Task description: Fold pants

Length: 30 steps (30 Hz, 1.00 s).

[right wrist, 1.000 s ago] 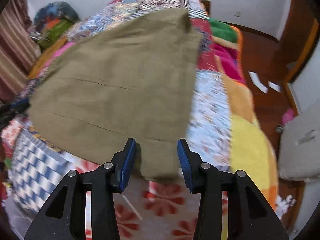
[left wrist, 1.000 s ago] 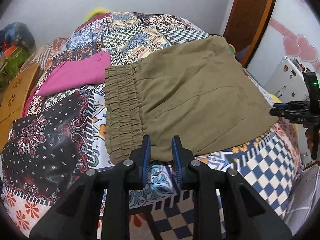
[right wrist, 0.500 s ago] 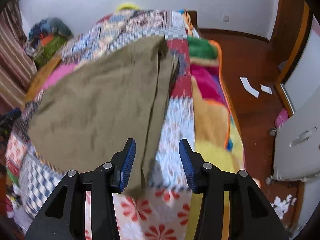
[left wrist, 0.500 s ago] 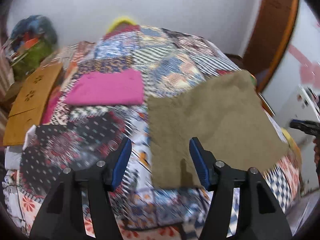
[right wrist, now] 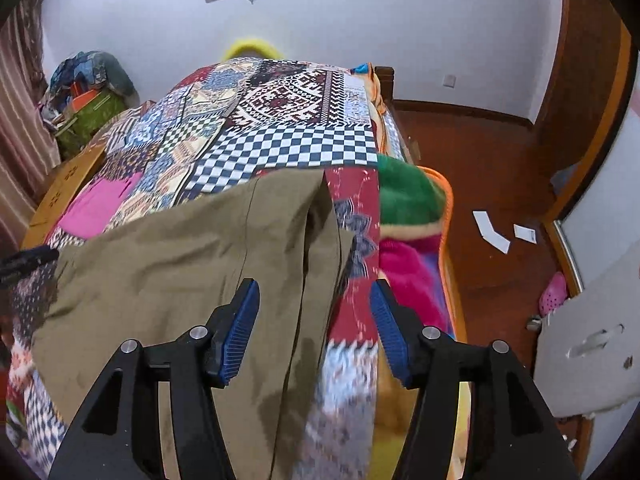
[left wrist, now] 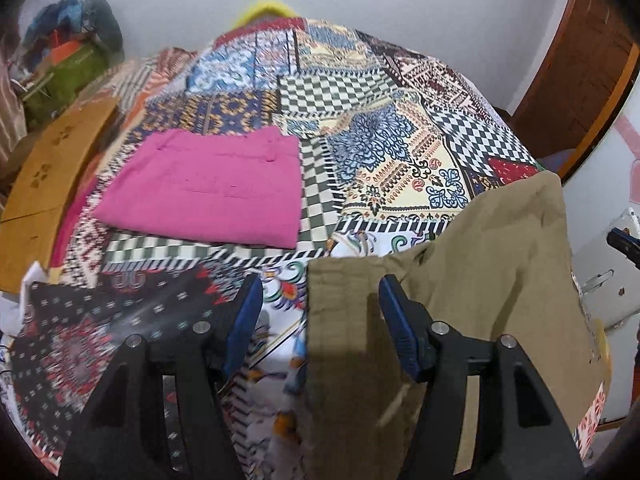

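Left wrist view: the left hand-held gripper [left wrist: 320, 308] is spread wide, gripping nothing, over the near left corner of the folded olive-khaki cotton pants [left wrist: 472, 280] on the patchwork-quilted bed [left wrist: 360, 112]. The pants' long axis runs away to the right. One folded pink garment [left wrist: 208, 188] lies left of the pants.

Right wrist view: the right hand-held gripper [right wrist: 314, 320] is spread too, empty, over the pants' [right wrist: 180, 264] right edge, probably nearer. One pair of pants, two grippers.

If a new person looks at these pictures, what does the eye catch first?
First the olive pants, lying on the near right part of the patchwork quilt. Next the folded pink cloth, flat on the quilt's left. Both grippers, left and right, stand open above the pants.
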Motion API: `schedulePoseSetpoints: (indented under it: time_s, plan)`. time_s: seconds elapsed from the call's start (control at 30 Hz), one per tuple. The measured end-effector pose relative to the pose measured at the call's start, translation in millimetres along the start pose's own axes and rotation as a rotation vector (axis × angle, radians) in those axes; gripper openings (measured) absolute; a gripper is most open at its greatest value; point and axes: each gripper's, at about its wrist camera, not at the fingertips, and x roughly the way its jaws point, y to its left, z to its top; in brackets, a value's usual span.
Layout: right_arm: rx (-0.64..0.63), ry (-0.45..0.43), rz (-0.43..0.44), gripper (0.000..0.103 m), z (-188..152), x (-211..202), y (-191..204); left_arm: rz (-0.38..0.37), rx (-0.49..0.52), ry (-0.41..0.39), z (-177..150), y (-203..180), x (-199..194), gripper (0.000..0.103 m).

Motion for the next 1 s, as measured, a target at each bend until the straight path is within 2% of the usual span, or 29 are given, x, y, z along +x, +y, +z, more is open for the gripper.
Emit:
schedulePoseSetpoints:
  time_s: [0.13, 0.37, 0.57, 0.6, 0.67, 0.77, 0.93, 1.0]
  plan:
    - [-0.001, 0.013, 0.009, 0.054, 20.3, 22.7, -3.4, -0.01, 0.002, 0.037, 10.9, -1.9, 19.6, 0.06]
    - [-0.007, 0.025, 0.074, 0.055, 49.2, 61.3, -0.2, -0.082, -0.004, 0.083, 19.5, -2.0, 42.5, 0.06]
    - [0.015, 0.05, 0.086, 0.054, 51.8, 89.7, -0.8, -0.066, 0.059, 0.094, 12.6, -15.6, 53.0, 0.06]
    - [0.014, 0.051, 0.094, 0.051, 52.4, 90.6, -1.1, -0.057, 0.071, 0.088, 11.8, -17.8, 52.7, 0.06]
    - [0.012, 0.044, 0.119, 0.035, 52.8, 91.0, -1.3, -0.055, 0.074, 0.08, 11.0, -18.0, 51.6, 0.059]
    - [0.003, 0.032, 0.135, 0.019, 53.3, 89.6, 0.4, -0.062, 0.06, 0.074, 9.1, -15.4, 49.2, 0.055]
    - [-0.007, -0.002, 0.142, 0.013, 55.6, 81.5, 3.5, -0.067, 0.069, 0.045, 8.1, -14.6, 38.0, 0.053]
    - [-0.032, -0.021, 0.111, 0.013, 56.8, 78.1, 7.6, -0.063, 0.069, 0.034, 9.4, -14.4, 33.9, 0.053]
